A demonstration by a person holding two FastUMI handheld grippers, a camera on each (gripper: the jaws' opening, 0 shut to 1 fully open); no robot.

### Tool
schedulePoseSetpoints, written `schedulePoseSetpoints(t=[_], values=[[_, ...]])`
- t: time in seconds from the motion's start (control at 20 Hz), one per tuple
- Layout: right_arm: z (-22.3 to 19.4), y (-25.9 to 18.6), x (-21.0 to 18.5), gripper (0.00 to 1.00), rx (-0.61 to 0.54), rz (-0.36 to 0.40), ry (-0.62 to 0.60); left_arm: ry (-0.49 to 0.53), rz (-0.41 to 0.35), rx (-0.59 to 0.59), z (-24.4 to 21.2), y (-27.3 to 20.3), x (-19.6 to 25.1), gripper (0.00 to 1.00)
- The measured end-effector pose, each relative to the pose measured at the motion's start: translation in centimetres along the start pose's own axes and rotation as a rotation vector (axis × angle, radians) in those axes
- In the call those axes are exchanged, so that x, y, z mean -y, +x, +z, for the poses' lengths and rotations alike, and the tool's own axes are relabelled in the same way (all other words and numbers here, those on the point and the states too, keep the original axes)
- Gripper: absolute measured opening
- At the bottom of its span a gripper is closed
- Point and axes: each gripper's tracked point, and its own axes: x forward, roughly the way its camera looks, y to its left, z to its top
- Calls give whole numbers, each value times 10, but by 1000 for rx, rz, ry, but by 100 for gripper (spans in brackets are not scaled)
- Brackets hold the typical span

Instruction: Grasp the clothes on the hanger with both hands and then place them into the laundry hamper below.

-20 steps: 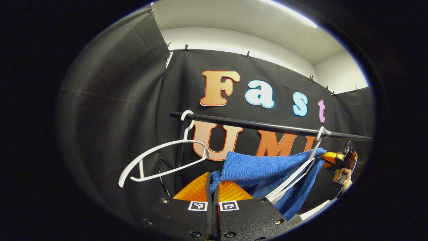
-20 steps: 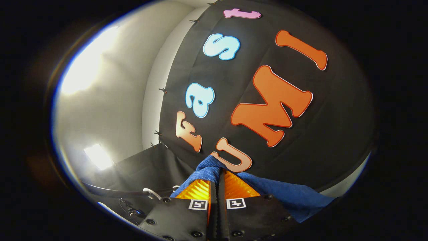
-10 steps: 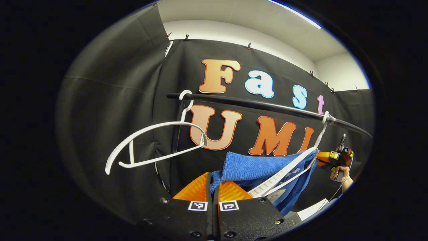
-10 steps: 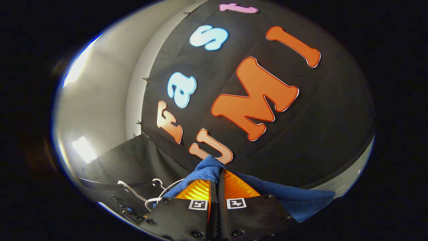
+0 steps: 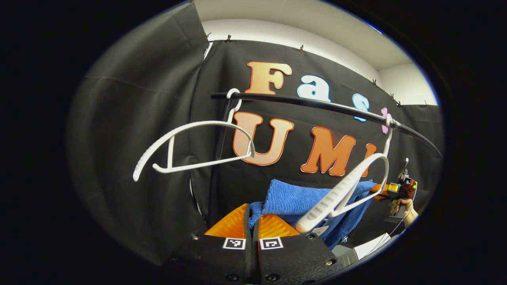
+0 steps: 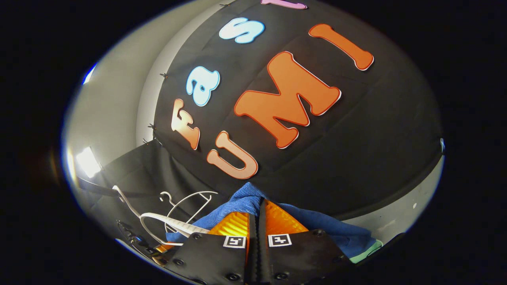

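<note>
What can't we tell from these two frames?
- Laundry hamper: both views aim up at the wall; whatever is below is out of frame.
- Blue garment: lower part cut off behind the left gripper.
- Right gripper, left gripper view: too small to judge its jaws.

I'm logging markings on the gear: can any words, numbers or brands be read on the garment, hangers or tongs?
On the blue garment, a white tag: too small to read.
On the left tongs and right tongs, square markers: black-and-white patterns, no words.
On the white hangers: no text visible.
</note>
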Motion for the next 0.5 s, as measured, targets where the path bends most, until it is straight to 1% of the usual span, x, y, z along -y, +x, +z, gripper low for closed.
schedulePoseSetpoints(t=[0.2, 0.35, 0.5], values=[[-16, -13, 16, 7, -14, -27, 11, -14, 6, -29, -25, -11, 4, 0], [-31, -26, 30, 7, -23, -57, -9, -13, 14, -51, -42, -16, 3, 0], [-44, -38, 45, 7, -29, -97, -19, 12, 25, -83, -62, -21, 8, 0]])
